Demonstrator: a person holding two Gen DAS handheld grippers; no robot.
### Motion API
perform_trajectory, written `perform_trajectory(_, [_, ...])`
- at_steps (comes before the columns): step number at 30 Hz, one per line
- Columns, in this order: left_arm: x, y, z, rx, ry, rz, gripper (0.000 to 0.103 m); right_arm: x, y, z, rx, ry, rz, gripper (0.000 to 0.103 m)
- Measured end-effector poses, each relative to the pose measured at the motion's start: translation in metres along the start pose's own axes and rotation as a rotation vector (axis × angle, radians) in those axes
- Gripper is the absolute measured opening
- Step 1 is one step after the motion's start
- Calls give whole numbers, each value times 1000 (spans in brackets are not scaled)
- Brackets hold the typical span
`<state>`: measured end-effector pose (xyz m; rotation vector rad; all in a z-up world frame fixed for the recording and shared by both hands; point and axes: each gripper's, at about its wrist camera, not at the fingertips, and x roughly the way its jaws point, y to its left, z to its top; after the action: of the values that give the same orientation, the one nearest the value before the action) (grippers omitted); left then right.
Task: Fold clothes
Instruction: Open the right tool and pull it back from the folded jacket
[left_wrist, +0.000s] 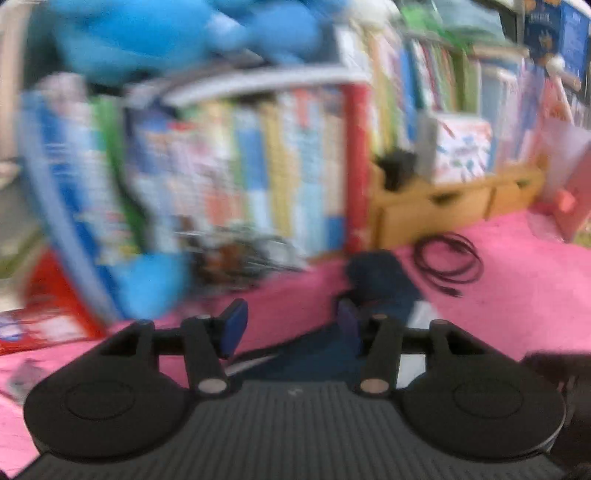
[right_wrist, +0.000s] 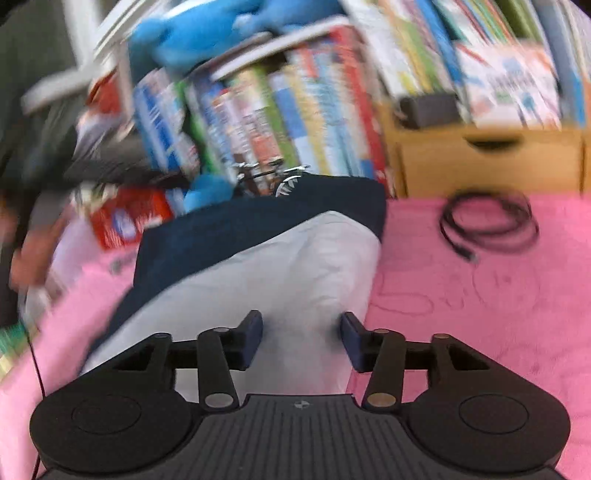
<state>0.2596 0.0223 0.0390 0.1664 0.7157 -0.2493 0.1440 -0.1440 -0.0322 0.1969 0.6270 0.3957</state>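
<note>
1. The pink blanket (right_wrist: 480, 295) covers the whole work surface, and behind it a packed row of books (right_wrist: 277, 122) and a wooden drawer unit (right_wrist: 491, 162) close off the far side.

2. The garment (right_wrist: 295, 258), dark navy with a pale grey-white panel turned up, lies in a long bundle on the blanket, its far end close against the books. Both views are smeared, so its edges and layers are hard to read.

3. The right gripper (right_wrist: 301, 338) is over the near end of the pale panel. Its jaws stand apart with cloth showing in the gap, and the pads do not seem to press on it — released, as far as I can judge.

4. The left gripper (left_wrist: 291, 328) sits at the garment's near left side. The navy cloth lies beside and past its right-hand finger, nothing is between the jaws but blanket, and it too is unclenched.

5. A coiled black cable (right_wrist: 487, 225) lies on the blanket to the right of the garment, apart from it.

6. Risks, as I judge them:
   - Closing in this blur could catch one layer only, or pinch the blanket along with the cloth.
   - A fold swept toward the far side could drag the garment into the books.
   - A wide sweep to the right could snag the cable.
</note>
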Motion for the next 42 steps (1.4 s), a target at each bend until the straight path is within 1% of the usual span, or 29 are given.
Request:
perform_trajectory(2, [26,-10,9,-43,92,-37,65,-5,7,-3,-38,-5,-1,56])
perform_trajectory(4, [53,-11,16,-118,197,-83,73,-8,5,-4,-38,-2,18,58])
perform_trajectory(5, [65,-9,19,-166,230,-101,73,-10,2,-5,-28,2,32,59])
perform_trajectory(6, [73,-6,20,-211,242,-115,71,-11,-1,-5,-17,7,43,60])
perform_trajectory(7, [79,-3,22,-253,243,-132,50,-10,-2,-5,-13,11,51,61])
perform_trajectory(8, [84,0,23,-294,242,-152,23,-10,-2,-5,-14,13,56,62])
perform_trajectory(11, [89,6,28,-349,222,-156,19,-10,-2,-5,-18,18,71,66])
perform_trajectory(12, [89,9,29,-357,209,-155,19,-10,-2,-5,-19,19,75,68])
perform_trajectory(14, [79,16,32,-355,139,-133,19,-10,-2,-5,-19,22,83,70])
perform_trajectory(15, [71,21,34,-356,94,-97,20,-10,-2,-5,-21,25,86,73])
perform_trajectory(16, [62,28,35,-358,45,-44,20,-10,0,-5,-26,31,88,75])
perform_trajectory(18, [40,34,32,-339,-19,55,21,-8,2,-6,-39,47,88,84])
perform_trajectory(20, [12,27,17,-271,-61,117,27,-4,9,-8,-64,87,73,92])
perform_trajectory(22, [-19,12,-8,-175,-95,134,32,-3,16,-9,-93,103,51,94])
perform_trajectory(23, [-33,7,-23,-143,-98,127,35,-4,19,-10,-107,106,39,94])
perform_trajectory(24, [-46,2,-38,-117,-97,115,37,-6,22,-10,-117,110,29,94])
perform_trajectory(25, [-58,-2,-55,-95,-90,106,41,-7,25,-10,-128,115,19,94])
perform_trajectory(27, [-77,-8,-89,-58,-67,94,43,-9,31,-10,-153,129,-2,98])
perform_trajectory(29, [-95,-14,-123,-18,-39,112,43,-11,41,-14,-200,137,-25,100])
perform_trajectory(31, [-110,-17,-157,28,-36,153,45,-16,51,-20,-258,131,-64,102])
perform_trajectory(33, [-125,-18,-179,25,-49,180,49,-27,60,-29,-310,127,-100,102])
perform_trajectory(35, [-139,-17,-197,5,-55,197,51,-39,71,-41,-357,134,-124,103])
perform_trajectory(38, [-145,-15,-205,-36,-63,192,54,-56,88,-59,-427,151,-155,103])
perform_trajectory(42, [-150,-13,-216,-19,-82,182,56,-73,106,-72,-493,163,-187,103])
